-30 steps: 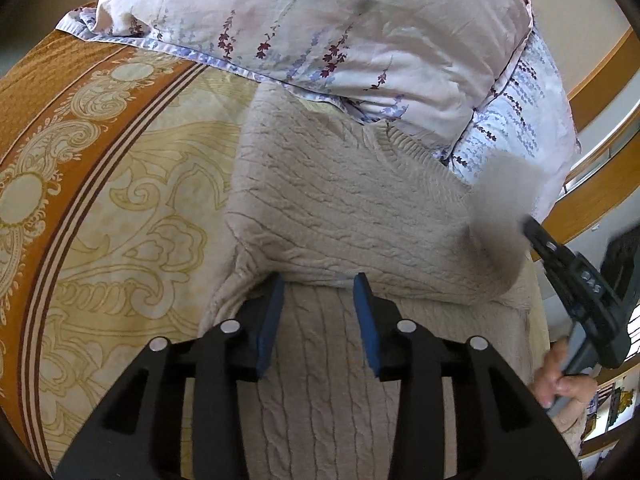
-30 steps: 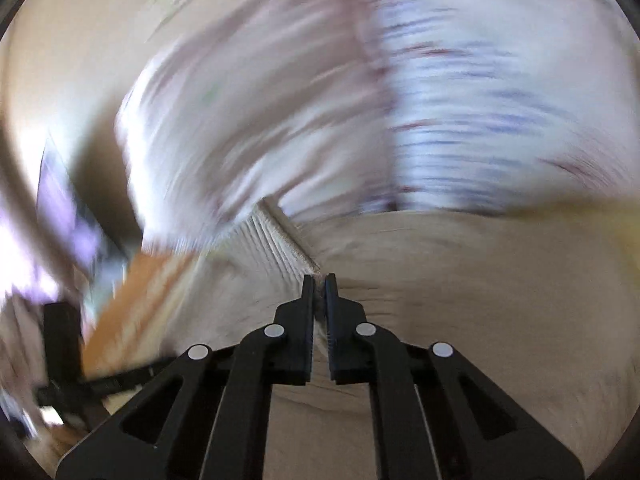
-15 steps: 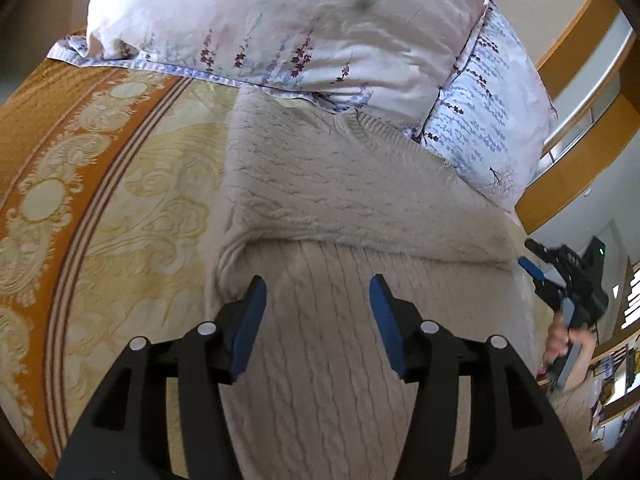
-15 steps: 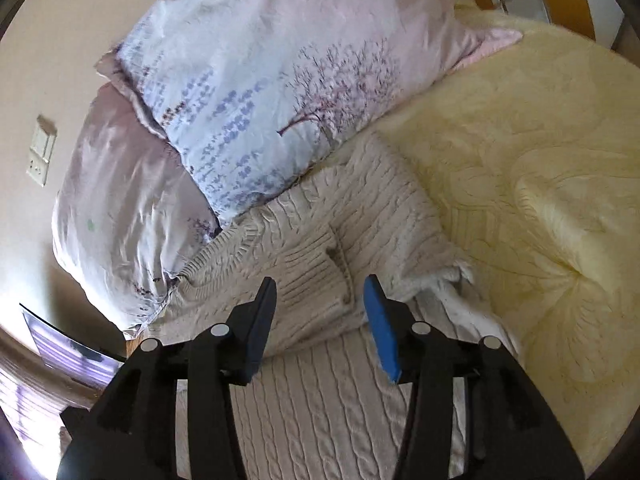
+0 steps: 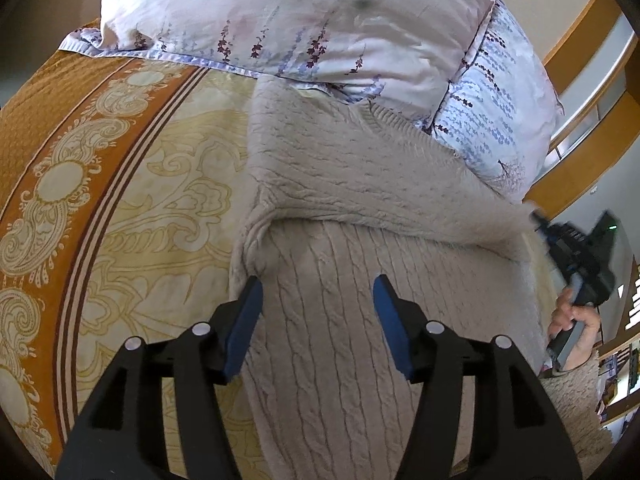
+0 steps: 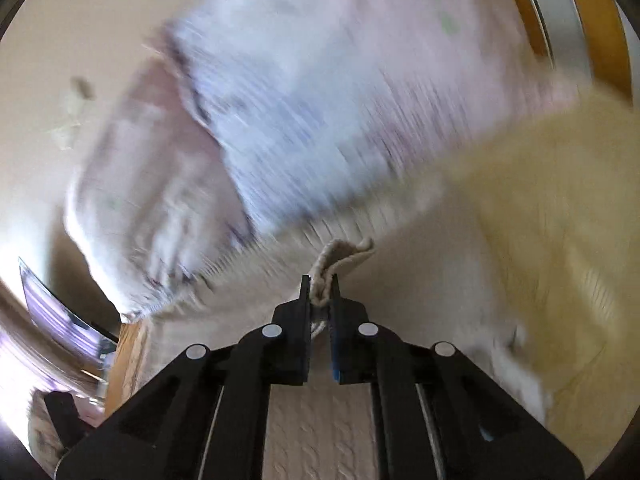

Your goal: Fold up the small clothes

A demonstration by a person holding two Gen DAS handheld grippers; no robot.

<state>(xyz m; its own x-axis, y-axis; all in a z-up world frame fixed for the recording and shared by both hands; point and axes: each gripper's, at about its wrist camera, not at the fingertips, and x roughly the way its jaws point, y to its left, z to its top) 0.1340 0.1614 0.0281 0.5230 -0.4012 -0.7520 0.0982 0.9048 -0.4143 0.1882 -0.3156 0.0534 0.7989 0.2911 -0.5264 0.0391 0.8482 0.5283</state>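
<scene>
A beige cable-knit sweater (image 5: pixel 352 184) lies on the bed with one part folded across its chest. My left gripper (image 5: pixel 317 280) hovers over the sweater's lower body; its jaws are opening and the blue pads press on nothing. At the sweater's right edge, held by a hand (image 5: pixel 572 316), is my right gripper (image 5: pixel 540 220). In the blurred right wrist view the right gripper (image 6: pixel 321 280) is shut on a ribbed edge of the sweater (image 6: pixel 344 250), which sticks up from between the pads.
Two floral pillows (image 5: pixel 320 12) (image 5: pixel 496 92) lie just beyond the sweater, touching its top. An orange and cream patterned bedspread (image 5: pixel 120 184) extends to the left. A wooden frame (image 5: pixel 580 12) runs along the wall on the right.
The left jaws have widened and let the sweater go. The right gripper laid fabric across the sweater, opened, then shut on the sweater's ribbed edge at the right.
</scene>
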